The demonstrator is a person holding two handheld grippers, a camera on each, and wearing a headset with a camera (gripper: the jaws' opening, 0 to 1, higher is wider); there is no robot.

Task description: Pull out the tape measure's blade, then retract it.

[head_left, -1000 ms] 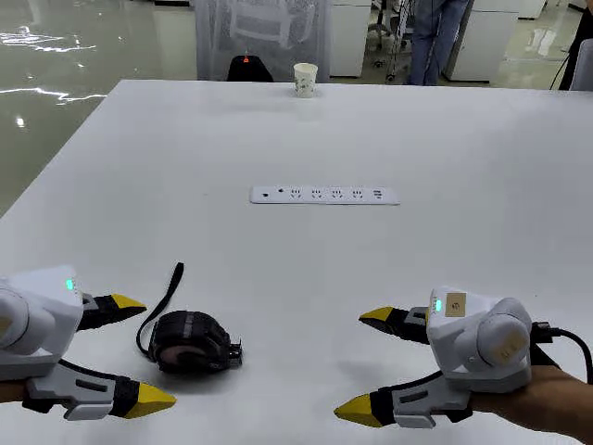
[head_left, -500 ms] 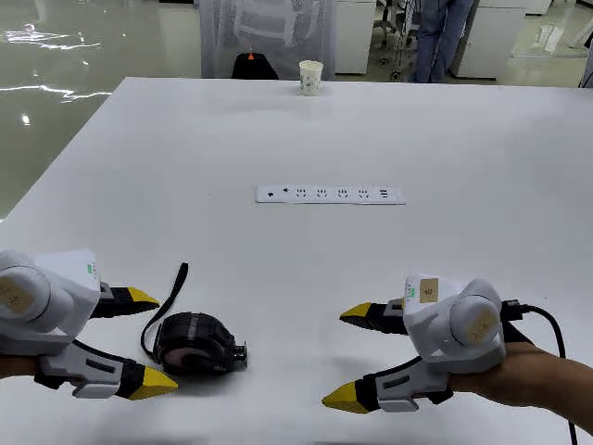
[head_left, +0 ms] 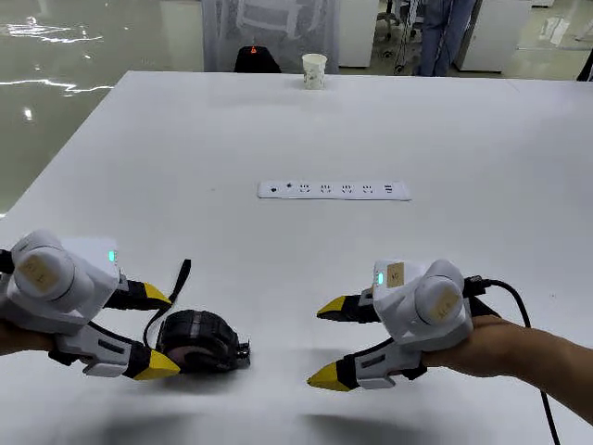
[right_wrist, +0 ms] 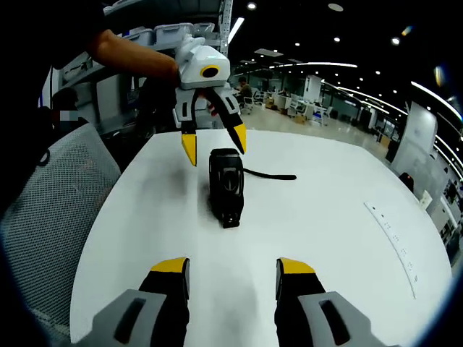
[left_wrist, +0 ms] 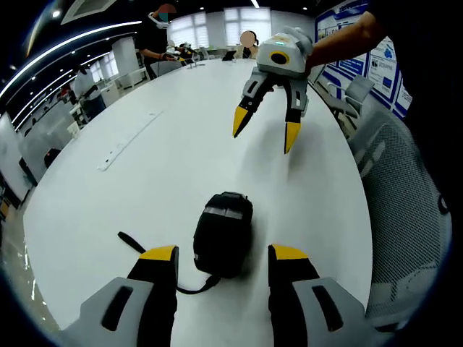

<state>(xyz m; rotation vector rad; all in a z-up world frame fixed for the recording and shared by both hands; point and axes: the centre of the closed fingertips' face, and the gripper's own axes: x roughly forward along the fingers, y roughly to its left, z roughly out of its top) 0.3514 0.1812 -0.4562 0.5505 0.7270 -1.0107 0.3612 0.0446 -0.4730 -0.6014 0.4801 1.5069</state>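
Observation:
A black tape measure [head_left: 202, 341] with a black wrist strap [head_left: 172, 288] lies on the white table [head_left: 306, 130] at the front left, blade tip facing right. My left gripper [head_left: 162, 330] is open, its yellow-tipped jaws on either side of the case's left end, not closed on it. In the left gripper view the tape measure [left_wrist: 223, 233] sits just ahead of the left gripper [left_wrist: 223, 254]. My right gripper [head_left: 331, 341] is open, about a hand's width right of the case. The right gripper view has the tape measure [right_wrist: 226, 176] ahead of the right gripper [right_wrist: 233, 268].
A white power strip [head_left: 334, 190] lies mid-table. A paper cup [head_left: 314, 69] stands at the far edge, with a black chair [head_left: 257, 57] behind it. A black cable [head_left: 528, 334] trails from the right gripper. A person [head_left: 443, 35] stands in the background.
Both grippers have moved inward toward the tape measure. The left gripper's jaws now flank the case's left end. The tape measure has not moved.

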